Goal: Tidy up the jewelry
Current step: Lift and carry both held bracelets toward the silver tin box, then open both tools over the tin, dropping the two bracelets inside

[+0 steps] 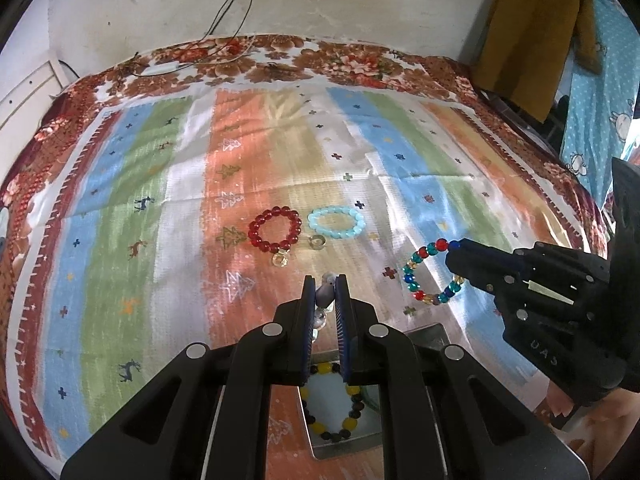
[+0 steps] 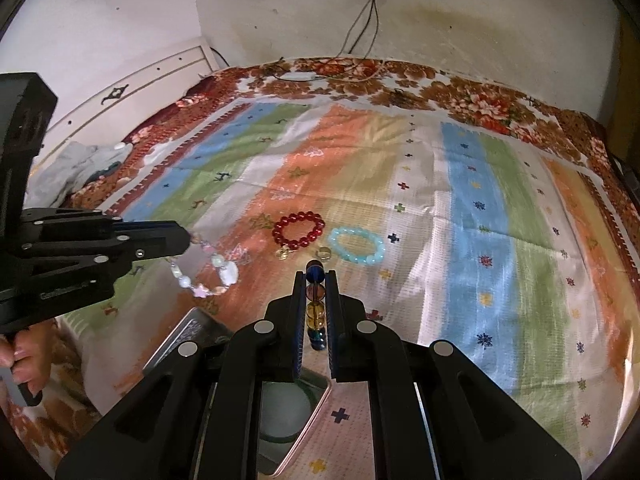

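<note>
Striped bedspread (image 1: 280, 152); left gripper (image 1: 325, 286) clamps pearly bracelet (image 2: 208, 272), right gripper (image 2: 316, 276) multicoloured bracelet (image 1: 428, 276); lower each slowly over steel tray (image 1: 432, 332).

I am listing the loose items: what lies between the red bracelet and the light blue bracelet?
A small ring lies on the cloth near the gap between red bracelet and light blue bracelet, slightly nearer the cameras; both views show it.

Glossy beads on a woven, matt bed cover

The red bracelet (image 1: 275, 230) and pale blue bracelet (image 1: 336, 222) look like shiny glass or plastic; the striped cloth (image 1: 180, 208) looks coarse-woven; the near tray (image 1: 434, 334) looks like smooth metal; the grippers' fingers (image 1: 307, 320) are matt black plastic.
</note>
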